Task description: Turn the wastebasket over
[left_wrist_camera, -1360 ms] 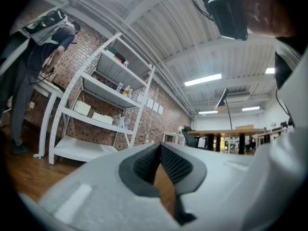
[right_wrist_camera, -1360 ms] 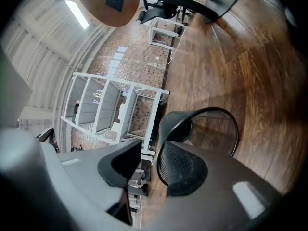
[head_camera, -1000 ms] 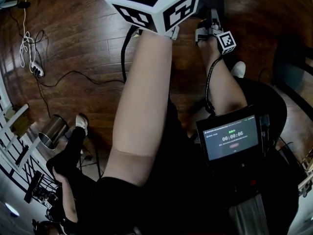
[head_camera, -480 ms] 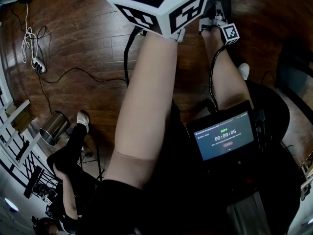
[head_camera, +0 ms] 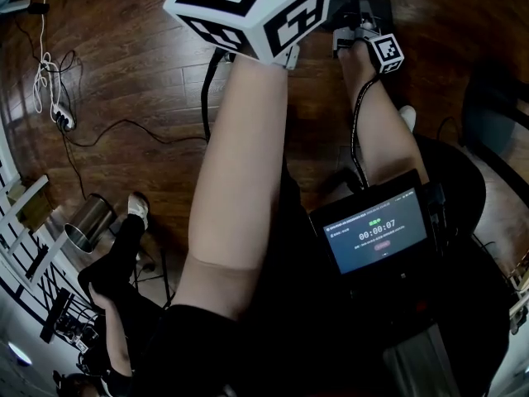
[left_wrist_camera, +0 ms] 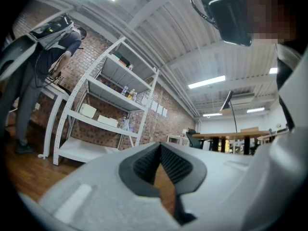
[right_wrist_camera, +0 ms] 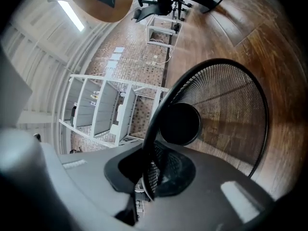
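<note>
A black wire-mesh wastebasket (right_wrist_camera: 231, 109) lies on its side on the wooden floor, its open mouth facing me and its dark round bottom (right_wrist_camera: 179, 124) visible inside. Its black rim (right_wrist_camera: 161, 105) runs between the jaws of my right gripper (right_wrist_camera: 150, 177), which have just been closing and now pinch it. In the head view the right gripper (head_camera: 351, 27) reaches forward at the top, with its small marker cube (head_camera: 387, 52) behind it. My left gripper (left_wrist_camera: 160, 148) points out into the room, shut and empty. Its big marker cube (head_camera: 252, 7) fills the top of the head view.
A shiny metal bin (head_camera: 87, 222) stands at the left by a second person's shoe (head_camera: 138, 208). A power strip with cables (head_camera: 59, 121) lies at the far left. A screen (head_camera: 376, 234) hangs at my front. White shelving (left_wrist_camera: 96, 114) and a standing person (left_wrist_camera: 33, 71) lie ahead of the left gripper.
The right gripper has shifted a little farther up the head view. The left gripper's cube has barely moved.
</note>
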`<state>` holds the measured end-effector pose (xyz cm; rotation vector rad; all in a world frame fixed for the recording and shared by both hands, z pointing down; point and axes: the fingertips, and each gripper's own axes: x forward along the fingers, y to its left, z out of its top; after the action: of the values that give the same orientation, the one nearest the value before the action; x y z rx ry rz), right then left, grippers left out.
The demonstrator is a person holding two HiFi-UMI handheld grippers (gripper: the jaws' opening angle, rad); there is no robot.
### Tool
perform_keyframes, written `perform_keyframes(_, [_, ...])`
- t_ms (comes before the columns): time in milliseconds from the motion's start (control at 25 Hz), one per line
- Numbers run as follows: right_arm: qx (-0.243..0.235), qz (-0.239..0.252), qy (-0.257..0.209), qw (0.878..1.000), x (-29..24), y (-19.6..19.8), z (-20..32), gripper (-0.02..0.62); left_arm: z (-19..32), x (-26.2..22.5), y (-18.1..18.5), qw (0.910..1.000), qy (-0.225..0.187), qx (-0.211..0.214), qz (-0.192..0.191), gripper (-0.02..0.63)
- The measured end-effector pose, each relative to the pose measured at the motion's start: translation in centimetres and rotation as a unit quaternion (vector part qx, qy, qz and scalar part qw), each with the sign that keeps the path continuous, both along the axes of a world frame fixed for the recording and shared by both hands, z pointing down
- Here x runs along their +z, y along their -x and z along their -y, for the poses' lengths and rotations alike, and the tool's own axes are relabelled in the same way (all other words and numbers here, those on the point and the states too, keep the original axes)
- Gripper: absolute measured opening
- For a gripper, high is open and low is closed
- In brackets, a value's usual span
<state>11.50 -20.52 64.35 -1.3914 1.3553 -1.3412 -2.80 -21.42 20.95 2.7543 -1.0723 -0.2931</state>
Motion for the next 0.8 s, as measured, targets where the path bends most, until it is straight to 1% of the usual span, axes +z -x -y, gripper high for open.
perform_keyframes(40, [-0.002, -0.007, -0.002, 1.000, -0.1, -0.3, 0.2, 0.021, 0.1, 0.2, 0.3, 1.0000, 0.001, -0.002, -0.002, 0.002])
perform_keyframes(120, [-0.020, -0.035, -0.012, 0.999, -0.2, -1.2, 0.8, 0.021, 0.1, 0.4, 0.8, 1.0000, 0.001, -0.004, -0.003, 0.001])
perform_keyframes(200, [-0.060, -0.079, -0.023, 0.995, -0.8, -2.1, 1.5, 0.021, -0.1, 0.7, 0.9, 1.0000, -0.002, -0.004, 0.002, 0.002])
perform_keyframes(320, [-0.130, -0.145, -0.022, 0.981, -1.8, -3.5, 2.4, 0.015, -0.3, 1.3, 1.2, 1.0000, -0.004, -0.008, 0.001, 0.001])
perform_keyframes(400, [-0.168, -0.183, -0.016, 0.969, -3.8, -5.4, 3.0, 0.009, -0.1, 0.0, 0.8, 0.9999, -0.006, -0.011, -0.007, 0.001])
perform_keyframes(520, [-0.221, -0.243, -0.002, 0.944, -6.7, -7.8, 3.6, 0.008, -0.3, -2.1, -0.1, 0.9998, -0.016, -0.006, -0.009, 0.002])
perform_keyframes(640, [-0.279, -0.293, 0.024, 0.914, -7.2, -8.5, 4.3, 0.008, -0.4, -2.4, 0.2, 0.9998, -0.020, -0.006, -0.009, 0.002])
perform_keyframes(720, [-0.320, -0.321, 0.035, 0.890, -7.7, -8.3, 4.3, 0.008, -0.7, -2.6, 0.7, 0.9997, -0.019, -0.010, -0.013, 0.002])
perform_keyframes(760, [-0.341, -0.336, 0.040, 0.877, -8.0, -8.0, 4.2, 0.008, -0.9, -2.8, 0.9, 0.9996, -0.019, -0.011, -0.015, 0.002])
perform_keyframes(800, [-0.365, -0.353, 0.044, 0.860, -8.2, -7.5, 4.1, 0.008, -1.1, -2.9, 1.0, 0.9996, -0.020, -0.011, -0.015, 0.000])
